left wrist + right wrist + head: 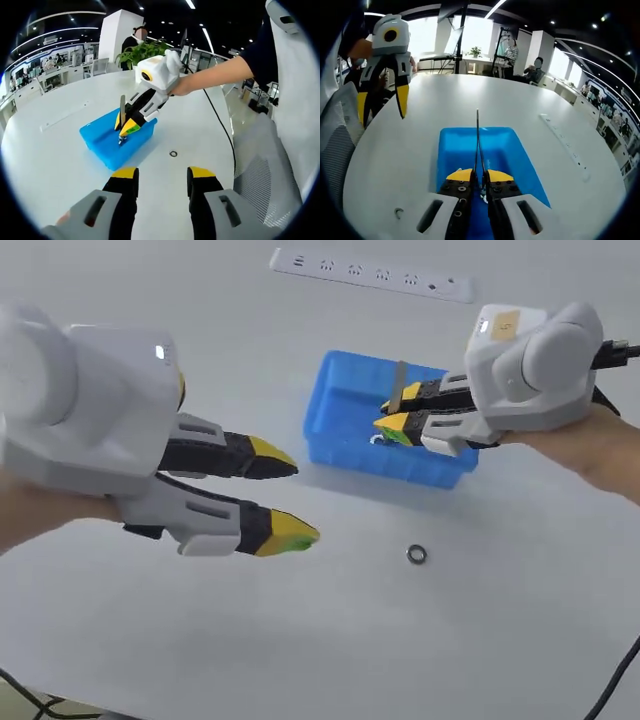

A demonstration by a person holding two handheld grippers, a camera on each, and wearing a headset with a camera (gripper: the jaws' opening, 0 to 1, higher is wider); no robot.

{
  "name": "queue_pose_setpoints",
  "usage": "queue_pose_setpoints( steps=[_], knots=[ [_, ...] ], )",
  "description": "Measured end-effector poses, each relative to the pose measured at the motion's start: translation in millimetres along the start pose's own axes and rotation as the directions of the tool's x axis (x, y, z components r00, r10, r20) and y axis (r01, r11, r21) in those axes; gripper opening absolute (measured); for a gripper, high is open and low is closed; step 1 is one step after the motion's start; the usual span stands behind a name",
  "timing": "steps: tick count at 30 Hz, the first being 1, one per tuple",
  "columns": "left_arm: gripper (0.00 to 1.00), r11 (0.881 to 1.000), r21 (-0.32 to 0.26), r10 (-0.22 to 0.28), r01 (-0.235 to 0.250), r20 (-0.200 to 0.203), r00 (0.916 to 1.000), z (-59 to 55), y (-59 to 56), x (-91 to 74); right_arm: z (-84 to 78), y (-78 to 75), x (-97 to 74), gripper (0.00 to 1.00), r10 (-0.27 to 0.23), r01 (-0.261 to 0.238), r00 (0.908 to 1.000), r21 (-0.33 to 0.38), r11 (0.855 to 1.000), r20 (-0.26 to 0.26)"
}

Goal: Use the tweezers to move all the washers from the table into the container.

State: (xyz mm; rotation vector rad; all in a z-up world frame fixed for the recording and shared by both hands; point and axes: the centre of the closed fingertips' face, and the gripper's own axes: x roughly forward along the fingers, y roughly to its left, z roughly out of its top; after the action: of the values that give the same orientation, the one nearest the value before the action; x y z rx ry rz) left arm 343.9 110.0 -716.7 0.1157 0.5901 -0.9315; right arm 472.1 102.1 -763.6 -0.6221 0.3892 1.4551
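White table [200,640]: right gripper [388,412] pinched on tweezers [477,140], tips over blue container [345,410], probably for a drop (blurry), one washer [417,555] lies just near of it, left gripper [303,502] wide open, parked clear.

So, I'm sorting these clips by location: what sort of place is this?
Likely an open-plan office or lab hall: a big white table with a power strip, rows of desks behind, a potted plant, and ceiling strip lights.
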Motion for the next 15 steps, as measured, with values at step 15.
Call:
queue_pose_setpoints(
  steps=[15],
  knots=[
    [0.44, 1.000, 0.002, -0.008, 0.008, -0.018, 0.9998, -4.1, -4.5, 3.7, 3.3, -4.6, 0.0, 0.10, -0.019, 0.019, 0.9998, 0.013, 1.000, 0.002]
  ],
)
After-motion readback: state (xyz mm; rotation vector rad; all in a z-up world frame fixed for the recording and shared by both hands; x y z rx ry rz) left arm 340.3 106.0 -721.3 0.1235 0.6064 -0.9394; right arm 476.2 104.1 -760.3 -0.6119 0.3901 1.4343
